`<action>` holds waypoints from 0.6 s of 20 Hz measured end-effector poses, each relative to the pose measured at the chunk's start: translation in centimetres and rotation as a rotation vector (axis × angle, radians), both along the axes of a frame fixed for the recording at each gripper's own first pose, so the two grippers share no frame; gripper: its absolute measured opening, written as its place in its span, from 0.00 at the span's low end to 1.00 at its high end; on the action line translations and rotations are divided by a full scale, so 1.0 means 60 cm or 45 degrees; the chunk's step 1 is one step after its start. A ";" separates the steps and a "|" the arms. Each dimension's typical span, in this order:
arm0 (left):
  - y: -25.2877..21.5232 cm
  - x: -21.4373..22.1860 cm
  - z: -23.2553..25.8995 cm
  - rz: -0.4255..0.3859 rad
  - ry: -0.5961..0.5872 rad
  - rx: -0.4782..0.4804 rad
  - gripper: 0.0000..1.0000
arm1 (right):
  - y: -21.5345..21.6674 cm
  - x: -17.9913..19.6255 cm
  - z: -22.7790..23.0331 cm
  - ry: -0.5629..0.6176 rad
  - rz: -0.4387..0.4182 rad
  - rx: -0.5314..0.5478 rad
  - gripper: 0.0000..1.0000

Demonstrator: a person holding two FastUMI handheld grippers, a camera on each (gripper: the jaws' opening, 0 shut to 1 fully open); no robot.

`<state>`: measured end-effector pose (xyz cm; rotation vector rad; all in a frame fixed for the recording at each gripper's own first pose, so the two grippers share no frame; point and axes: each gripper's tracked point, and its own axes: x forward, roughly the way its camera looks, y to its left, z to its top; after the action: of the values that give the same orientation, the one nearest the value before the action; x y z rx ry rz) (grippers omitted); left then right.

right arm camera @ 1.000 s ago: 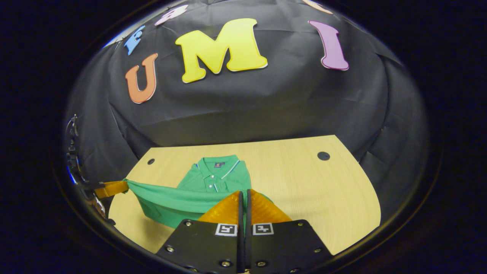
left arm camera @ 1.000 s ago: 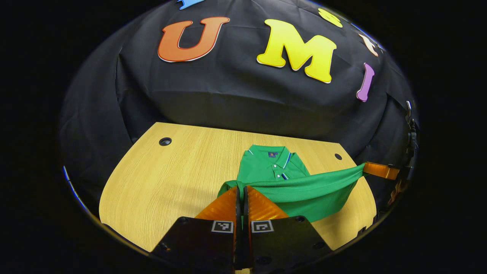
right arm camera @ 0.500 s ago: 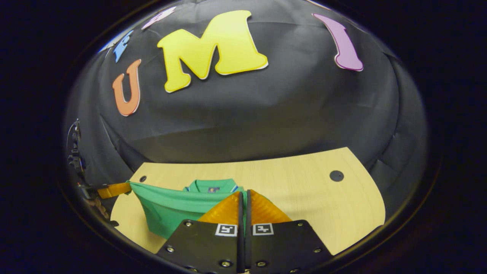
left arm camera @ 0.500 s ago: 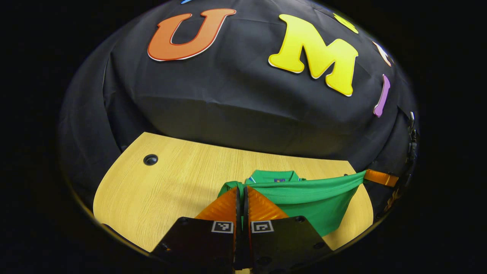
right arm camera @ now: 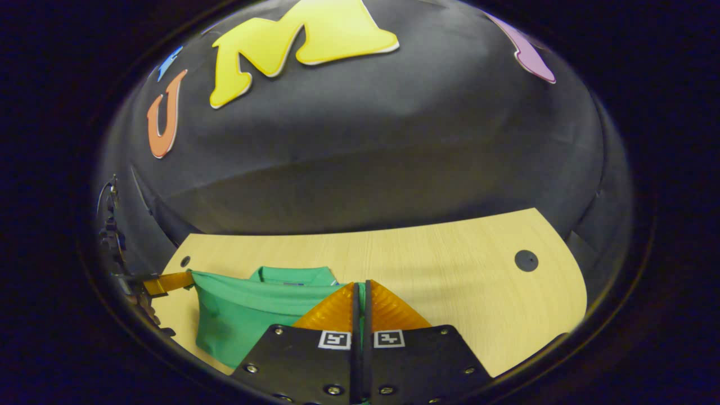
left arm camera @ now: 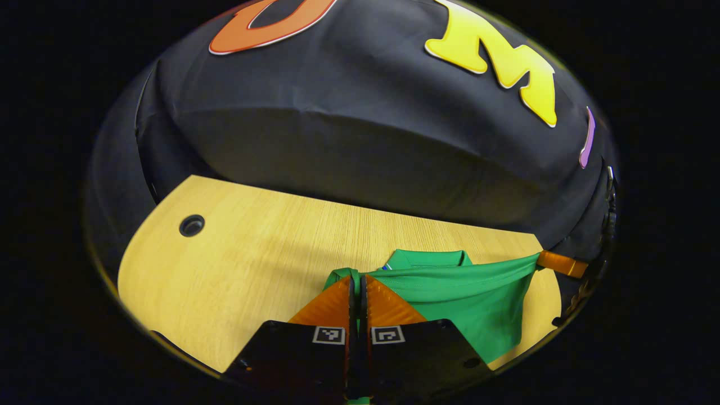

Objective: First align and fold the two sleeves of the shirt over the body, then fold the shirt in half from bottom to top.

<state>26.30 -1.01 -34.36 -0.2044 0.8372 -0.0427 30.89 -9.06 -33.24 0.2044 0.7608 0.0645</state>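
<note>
A green polo shirt lies on the wooden table, its bottom hem lifted and stretched taut between both grippers. My left gripper is shut on the hem's left corner. In the right gripper view my right gripper is shut on the hem's other corner, with the shirt hanging to its left. The lifted hem hangs over the shirt's body; just the collar peeks above it. Far off in each view, the other gripper shows holding the opposite corner: the right gripper and the left gripper.
The table has a round cable hole at its far left and another at its far right. The booth's black cloth wall stands right behind the table's far edge.
Both grippers have carried the hem forward toward the collar. The lifted cloth now hides the placket and most of the shirt's upper body, and the far wall looms closer.
</note>
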 end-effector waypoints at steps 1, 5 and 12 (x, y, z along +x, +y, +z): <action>0.000 -0.002 -0.017 0.006 0.022 -0.001 0.03 | 0.000 0.003 -0.013 0.015 -0.003 -0.003 0.01; 0.000 -0.007 -0.055 0.017 0.074 -0.002 0.03 | 0.002 0.007 -0.048 0.055 -0.008 -0.022 0.01; 0.004 -0.004 -0.077 -0.032 0.061 0.107 1.00 | -0.019 0.009 -0.099 0.110 -0.037 -0.087 0.63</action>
<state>26.07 -0.75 -38.97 -0.1165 0.8872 -0.0260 31.42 -10.20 -39.20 0.1538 0.8450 0.0019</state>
